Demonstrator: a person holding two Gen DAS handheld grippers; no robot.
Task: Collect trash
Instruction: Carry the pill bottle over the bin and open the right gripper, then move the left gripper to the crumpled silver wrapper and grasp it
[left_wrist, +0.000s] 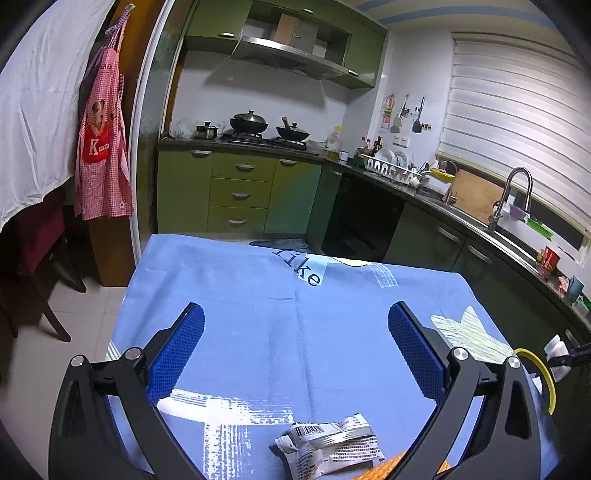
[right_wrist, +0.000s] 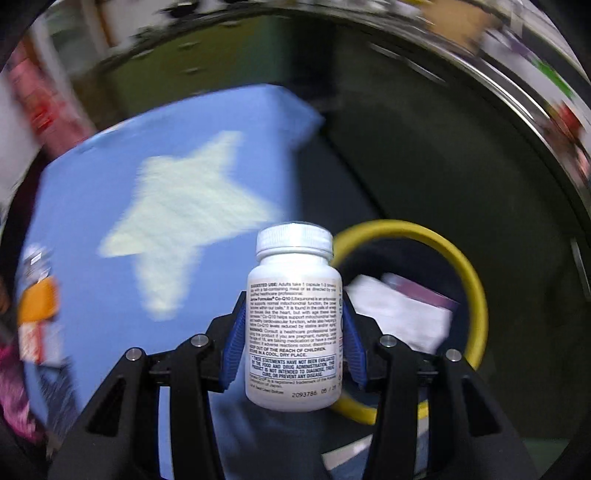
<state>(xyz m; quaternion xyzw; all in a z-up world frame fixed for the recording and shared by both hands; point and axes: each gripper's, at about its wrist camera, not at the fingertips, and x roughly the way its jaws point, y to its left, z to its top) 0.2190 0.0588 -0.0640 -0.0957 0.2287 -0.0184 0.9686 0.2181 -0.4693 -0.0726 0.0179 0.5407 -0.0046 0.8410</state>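
Note:
My right gripper (right_wrist: 293, 325) is shut on a white pill bottle (right_wrist: 293, 317) and holds it upright at the blue table's right edge, beside a yellow-rimmed bin (right_wrist: 476, 280). White paper and a purple packet (right_wrist: 402, 314) lie inside the bin. My left gripper (left_wrist: 295, 336) is open and empty above the blue tablecloth (left_wrist: 288, 332). A crumpled white wrapper with a barcode (left_wrist: 328, 445) lies on the cloth near the front edge, between and below the left fingers. An orange packet (left_wrist: 391, 467) lies beside it. The bin's yellow rim (left_wrist: 543, 373) shows at the right in the left wrist view.
The table stands in a kitchen with green cabinets (left_wrist: 240, 192), a stove with pots (left_wrist: 266, 129) and a sink counter (left_wrist: 509, 221) on the right. A chair (left_wrist: 40, 258) stands to the left. Orange and white packets (right_wrist: 37, 317) lie at the table's left in the blurred right wrist view.

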